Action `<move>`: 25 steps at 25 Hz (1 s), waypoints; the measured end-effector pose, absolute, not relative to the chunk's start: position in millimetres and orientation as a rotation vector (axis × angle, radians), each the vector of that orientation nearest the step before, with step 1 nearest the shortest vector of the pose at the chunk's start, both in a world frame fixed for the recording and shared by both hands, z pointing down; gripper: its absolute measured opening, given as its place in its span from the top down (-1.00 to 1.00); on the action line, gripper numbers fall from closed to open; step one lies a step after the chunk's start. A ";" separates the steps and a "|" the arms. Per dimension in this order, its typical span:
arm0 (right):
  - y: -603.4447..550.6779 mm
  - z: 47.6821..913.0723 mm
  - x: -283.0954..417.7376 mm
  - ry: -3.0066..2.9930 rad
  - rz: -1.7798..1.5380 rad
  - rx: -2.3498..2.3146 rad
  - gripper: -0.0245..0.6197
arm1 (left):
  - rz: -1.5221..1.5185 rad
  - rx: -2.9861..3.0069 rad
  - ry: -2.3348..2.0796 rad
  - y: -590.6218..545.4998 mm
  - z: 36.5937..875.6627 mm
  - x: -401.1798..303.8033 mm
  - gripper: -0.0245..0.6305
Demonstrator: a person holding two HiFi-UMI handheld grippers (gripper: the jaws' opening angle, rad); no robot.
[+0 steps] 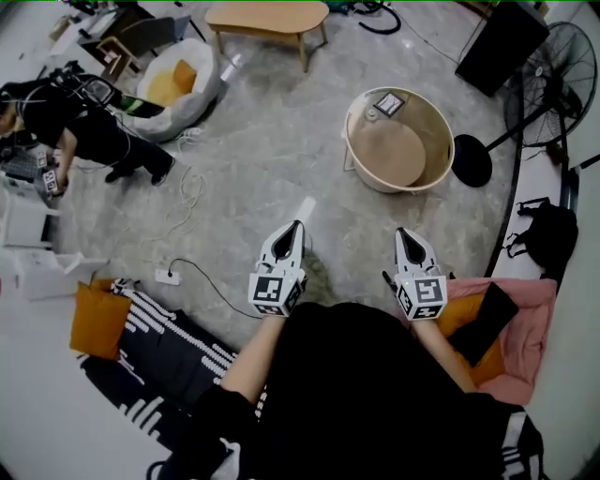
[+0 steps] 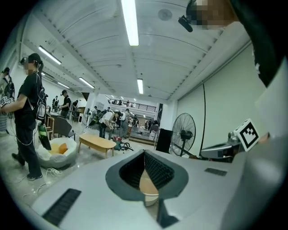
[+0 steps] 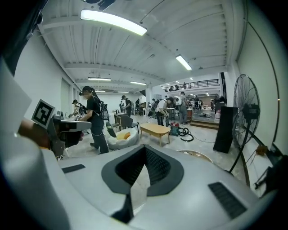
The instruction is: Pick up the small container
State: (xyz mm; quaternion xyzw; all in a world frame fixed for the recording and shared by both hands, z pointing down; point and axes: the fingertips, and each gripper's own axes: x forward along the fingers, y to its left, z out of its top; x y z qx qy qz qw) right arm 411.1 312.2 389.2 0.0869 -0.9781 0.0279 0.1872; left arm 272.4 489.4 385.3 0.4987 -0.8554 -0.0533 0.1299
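Observation:
A round beige tub (image 1: 441, 127) stands on the grey floor ahead and to the right. Inside it, near the far wall, lies a small square white container (image 1: 387, 104) with a dark top. In the head view my left gripper (image 1: 298, 226) and right gripper (image 1: 401, 232) hang side by side above the floor, well short of the tub, and each tapers to a closed point with nothing held. In the left gripper view the left gripper (image 2: 145, 152) has its pads meeting, with the tub (image 2: 149, 187) showing through the gap below them. The right gripper (image 3: 145, 146) looks the same, and the tub's rim (image 3: 198, 156) lies beyond it.
A low wooden table (image 1: 267, 19) and a white beanbag (image 1: 183, 89) stand at the back. A person (image 1: 89, 127) is at the left. A floor fan (image 1: 553, 75) and a black box (image 1: 502, 42) are at the right. A power strip (image 1: 167, 277) and cable lie nearby.

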 end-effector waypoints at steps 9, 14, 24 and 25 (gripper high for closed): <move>275.3 382.6 282.5 -2.710 0.102 0.347 0.86 | -0.182 1.604 -2.439 458.8 375.9 151.8 0.87; 263.9 372.3 228.5 -2.718 0.107 0.466 0.86 | -0.168 1.655 -2.382 455.8 380.9 103.4 0.87; 277.3 367.6 140.3 -2.728 0.068 0.487 0.86 | -0.171 1.693 -2.344 473.5 393.7 40.7 0.87; 280.5 367.4 132.7 -2.729 0.058 0.478 0.86 | -0.183 1.685 -2.349 475.9 394.1 35.1 0.87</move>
